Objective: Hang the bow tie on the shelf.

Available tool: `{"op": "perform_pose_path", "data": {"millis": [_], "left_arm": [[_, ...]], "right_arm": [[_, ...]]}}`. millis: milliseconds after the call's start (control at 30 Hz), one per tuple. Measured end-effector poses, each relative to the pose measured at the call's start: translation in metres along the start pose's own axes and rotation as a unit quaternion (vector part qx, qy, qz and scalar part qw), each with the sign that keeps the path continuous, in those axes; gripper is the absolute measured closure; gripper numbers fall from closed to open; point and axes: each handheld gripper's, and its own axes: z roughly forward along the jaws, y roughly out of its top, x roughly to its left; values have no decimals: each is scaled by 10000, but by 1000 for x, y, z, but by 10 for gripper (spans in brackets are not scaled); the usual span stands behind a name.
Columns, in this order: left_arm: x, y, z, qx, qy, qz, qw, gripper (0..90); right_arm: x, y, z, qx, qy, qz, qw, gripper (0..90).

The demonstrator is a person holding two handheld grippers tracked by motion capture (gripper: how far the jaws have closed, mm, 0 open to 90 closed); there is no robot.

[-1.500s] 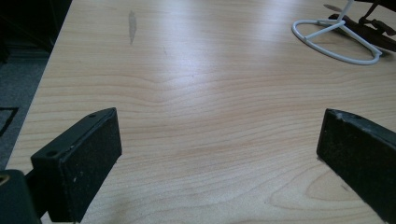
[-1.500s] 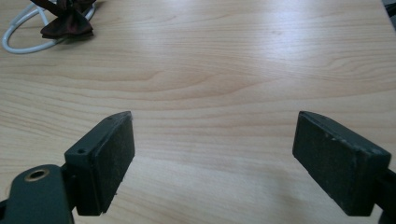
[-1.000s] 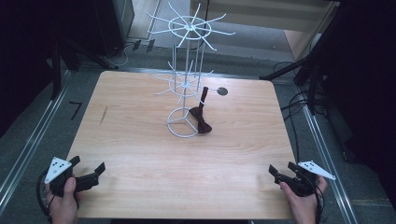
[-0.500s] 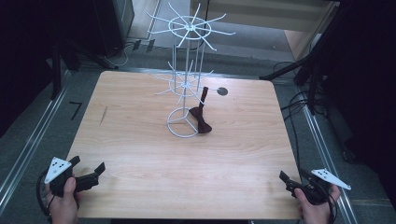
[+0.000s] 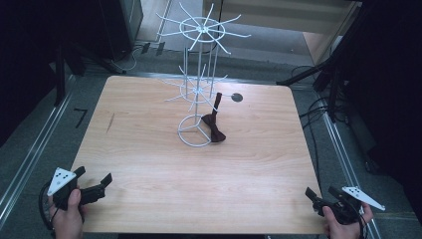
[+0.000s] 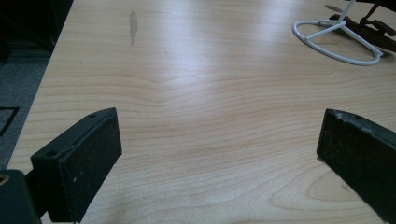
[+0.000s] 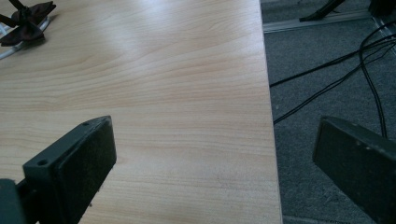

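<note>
Wooden surface (image 5: pixel 149 149): white wire rack (image 5: pixel 198 94) with dark bow tie (image 5: pixel 214 127) touching its base ring, center; left tongs (image 5: pixel 94 188) and right tongs (image 5: pixel 321 196), released, empty, at near corners.

Right gripper (image 7: pixel 215 163) low over near right corner of wooden table (image 7: pixel 154 79), jaws spread wide, nothing between. Left jaw over the wood, right jaw past table edge over grey carpet (image 7: pixel 327 84). Black cables (image 7: pixel 345 60) ran across carpet, upper right. Dark red bow tie (image 7: pixel 28 21) at top left, lying against a bit of white wire base (image 7: pixel 5 53). Well apart from jaws.
</note>
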Motion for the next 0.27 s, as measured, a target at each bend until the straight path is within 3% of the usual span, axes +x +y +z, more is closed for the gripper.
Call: {"op": "perform_pose_path", "data": {"millis": [267], "left_arm": [[0, 0, 1, 25, 25, 0, 10000, 4]], "right_arm": [[4, -1, 1, -8, 30, 63, 10000, 0]]}}
